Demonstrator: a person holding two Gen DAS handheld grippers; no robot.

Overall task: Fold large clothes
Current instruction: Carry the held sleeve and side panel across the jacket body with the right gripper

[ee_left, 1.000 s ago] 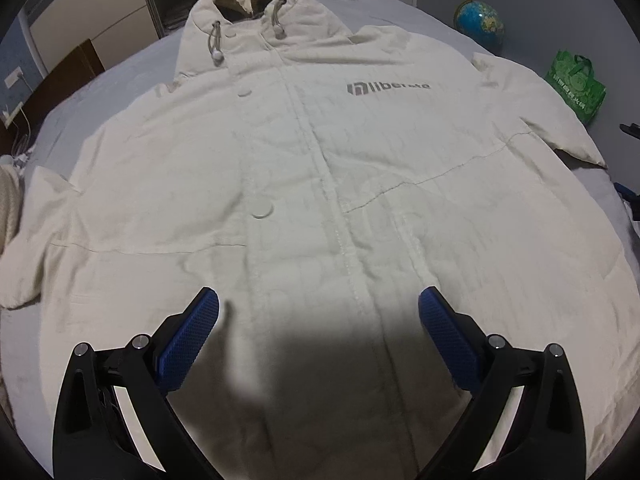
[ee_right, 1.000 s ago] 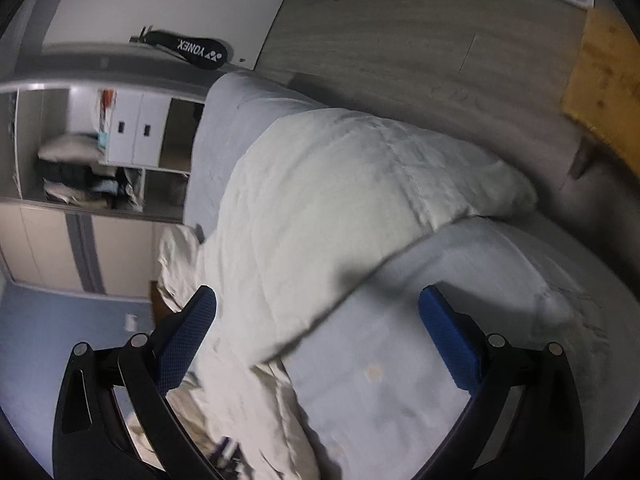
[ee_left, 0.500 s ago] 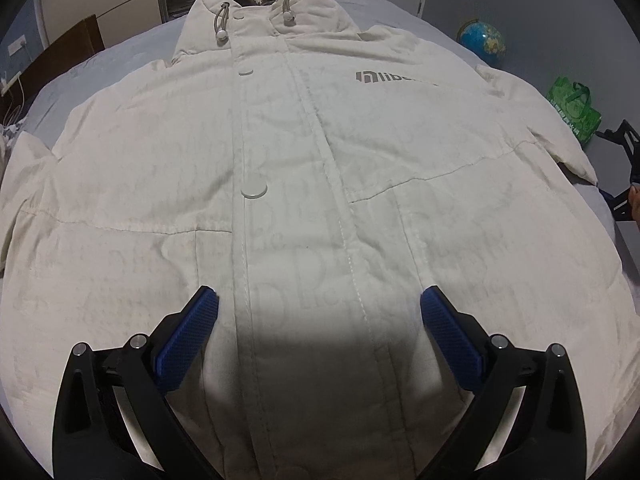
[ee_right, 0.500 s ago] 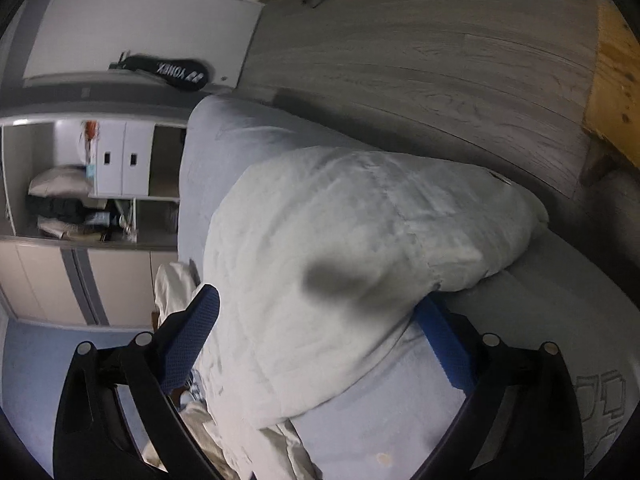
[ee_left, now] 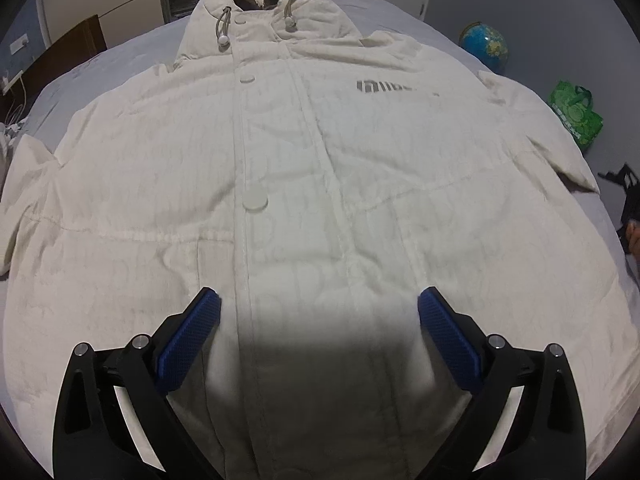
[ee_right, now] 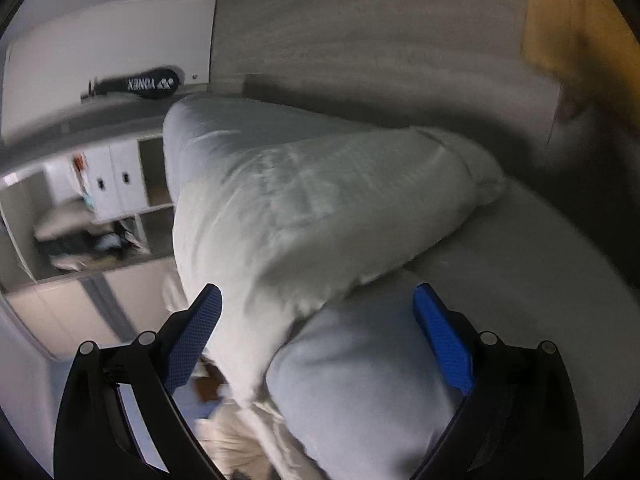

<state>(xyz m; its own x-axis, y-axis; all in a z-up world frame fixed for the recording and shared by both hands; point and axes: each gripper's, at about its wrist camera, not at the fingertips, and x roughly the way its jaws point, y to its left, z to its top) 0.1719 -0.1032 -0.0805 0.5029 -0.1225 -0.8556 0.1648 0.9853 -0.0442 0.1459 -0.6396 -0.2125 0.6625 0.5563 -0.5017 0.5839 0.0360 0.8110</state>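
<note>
The cream jacket (ee_left: 320,184) lay flat, front up, across the grey bed (ee_left: 420,28). Left gripper (ee_left: 319,320) hovered released above its hem; right gripper (ee_right: 316,316), also unclenched, neared the sleeve (ee_right: 320,208) (puffy, soft, bulky). Best pinched at the cuff.

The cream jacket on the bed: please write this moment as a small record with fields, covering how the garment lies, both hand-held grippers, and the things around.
garment: cream jacket, spread flat front-up on the bed, collar far, closed
sleeve: right-side sleeve lies out toward the bed edge
left hand-held gripper: open above the lower front, holds nothing
right hand-held gripper: open, sleeve edge between the jaws, not pinched
nearby: globe, green bag on the floor
fold: not yet begun
</note>
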